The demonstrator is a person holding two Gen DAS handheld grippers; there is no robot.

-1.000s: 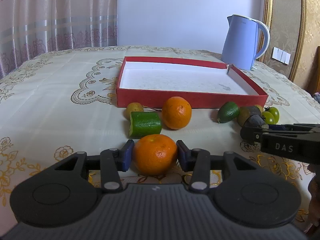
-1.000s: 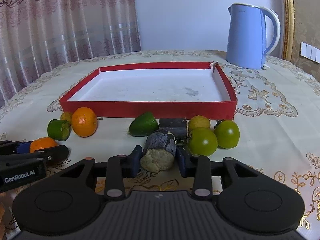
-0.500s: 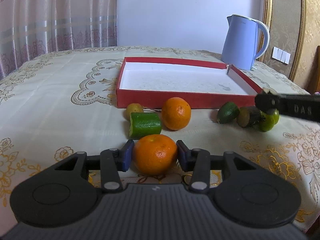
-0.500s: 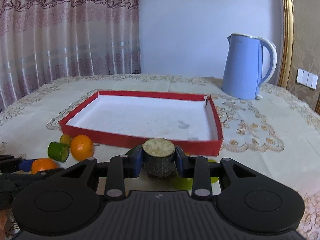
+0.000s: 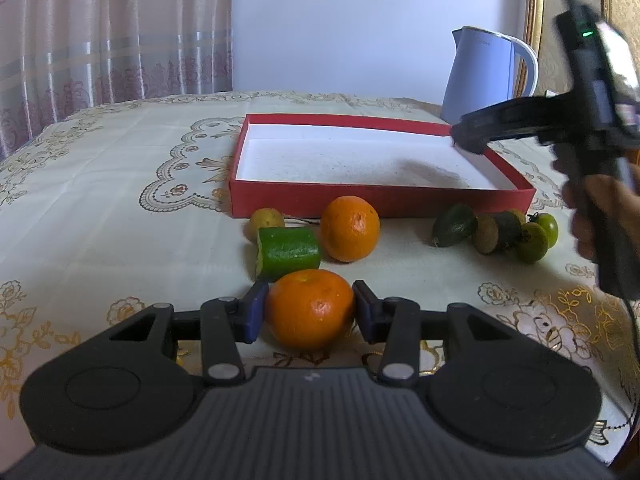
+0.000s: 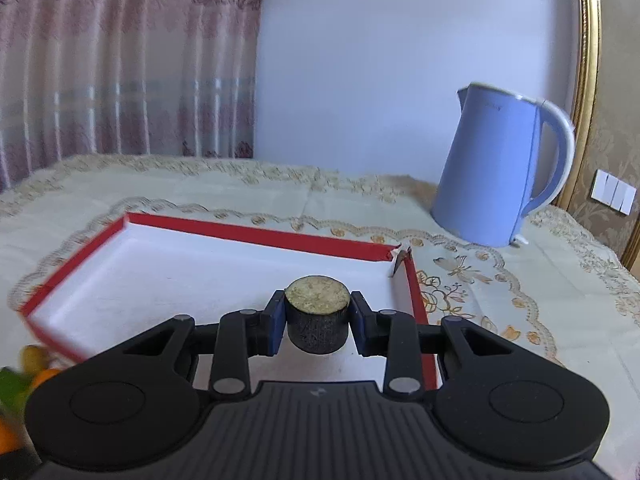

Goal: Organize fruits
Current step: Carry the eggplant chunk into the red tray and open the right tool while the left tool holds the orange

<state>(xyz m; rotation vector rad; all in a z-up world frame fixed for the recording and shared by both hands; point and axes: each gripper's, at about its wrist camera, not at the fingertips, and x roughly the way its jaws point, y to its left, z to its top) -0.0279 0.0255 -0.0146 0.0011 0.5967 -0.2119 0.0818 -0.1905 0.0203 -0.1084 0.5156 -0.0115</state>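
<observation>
My left gripper (image 5: 308,312) rests low on the table with an orange (image 5: 310,308) between its blue pads; the pads sit at its sides and the grip looks closed on it. A second orange (image 5: 350,228), a green cut piece (image 5: 288,252) and a small yellow fruit (image 5: 266,224) lie just in front of the red tray (image 5: 380,200). My right gripper (image 6: 316,322) is shut on a dark cut fruit piece (image 6: 317,316) and holds it above the tray's white floor (image 6: 160,280), near its right wall. The right gripper also shows in the left wrist view (image 5: 468,138).
A blue kettle (image 6: 500,168) stands behind the tray at the right. A green avocado-like fruit (image 5: 454,226), a dark cut piece (image 5: 498,232) and green tomatoes (image 5: 534,240) lie by the tray's front right corner. A curtain hangs at the back left.
My right gripper lifted the dark cut piece off the table and carried it up and forward over the tray. My left gripper stayed still around the orange.
</observation>
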